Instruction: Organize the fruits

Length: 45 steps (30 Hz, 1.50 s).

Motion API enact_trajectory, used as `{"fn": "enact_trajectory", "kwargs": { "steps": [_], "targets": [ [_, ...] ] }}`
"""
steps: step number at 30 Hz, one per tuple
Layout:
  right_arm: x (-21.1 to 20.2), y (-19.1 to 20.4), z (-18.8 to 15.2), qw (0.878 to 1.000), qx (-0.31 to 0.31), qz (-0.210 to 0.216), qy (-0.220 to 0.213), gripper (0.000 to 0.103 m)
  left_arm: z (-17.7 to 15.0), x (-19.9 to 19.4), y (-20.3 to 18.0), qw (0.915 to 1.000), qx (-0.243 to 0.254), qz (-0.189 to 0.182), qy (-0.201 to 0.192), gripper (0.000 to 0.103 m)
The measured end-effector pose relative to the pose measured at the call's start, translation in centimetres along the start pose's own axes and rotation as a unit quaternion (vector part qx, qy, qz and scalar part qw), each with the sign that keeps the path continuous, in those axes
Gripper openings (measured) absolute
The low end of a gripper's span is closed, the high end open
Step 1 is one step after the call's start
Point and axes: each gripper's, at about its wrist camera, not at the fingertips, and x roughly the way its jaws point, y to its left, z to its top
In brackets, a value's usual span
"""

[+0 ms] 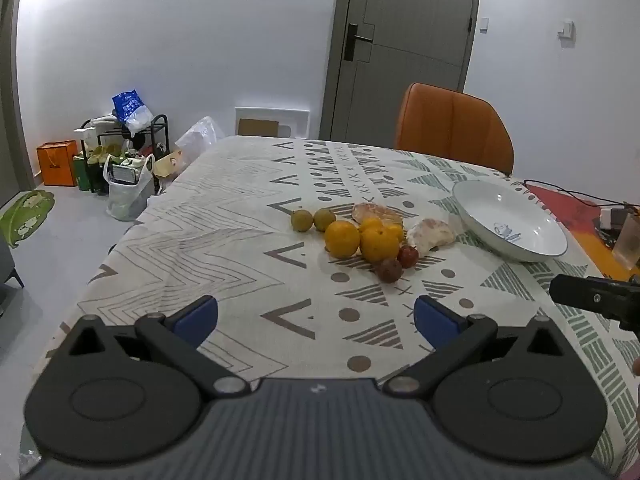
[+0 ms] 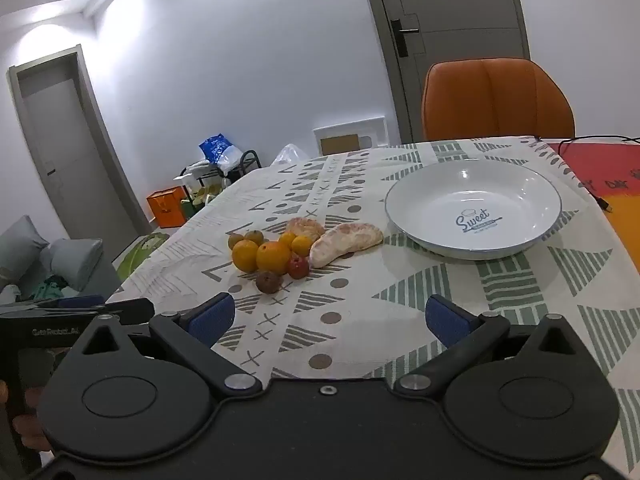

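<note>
Lying clustered: oranges, small dark fruits | bowl white | both grippers' fingers wide apart, empty

Room, interior. White walls, brightly lit at upper left in the right wrist view. Grey door with black handle behind the table; second grey door at left. Grey floor. Orange chair at the far edge of the table, under a patterned cloth. Black rack, orange bag, green mat by the wall.

Two low wrist views, shared tabletop
</note>
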Motion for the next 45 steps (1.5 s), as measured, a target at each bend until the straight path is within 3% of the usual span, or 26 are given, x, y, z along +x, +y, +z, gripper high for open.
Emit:
{"fn": "enact_trajectory", "kwargs": {
  "steps": [3,4,11,45],
  "targets": [
    [0.03,0.62,-0.04,1.0,-0.008,0.003,-0.002,0.103,0.06,0.02,0.31,1.0,-0.008,-0.003,0.001,0.103],
    [0.1,0.94,-0.04,1.0,-0.009,0.004,-0.001,0.103,0.25,0.47,-0.24,0.9999,0.003,0.014,0.007,0.103],
    [0.7,0.95,0.05,1.0,-0.008,0.004,0.013,0.103,-0.06,0.24,0.46,0.9999,-0.001,0.011,0.0,0.103],
    [-0.04,0.79,0.29,1.0,-0.011,0.004,0.003,0.103,0.07,-0.02,0.41,0.9999,0.0,0.011,0.009,0.103]
  ]
}}
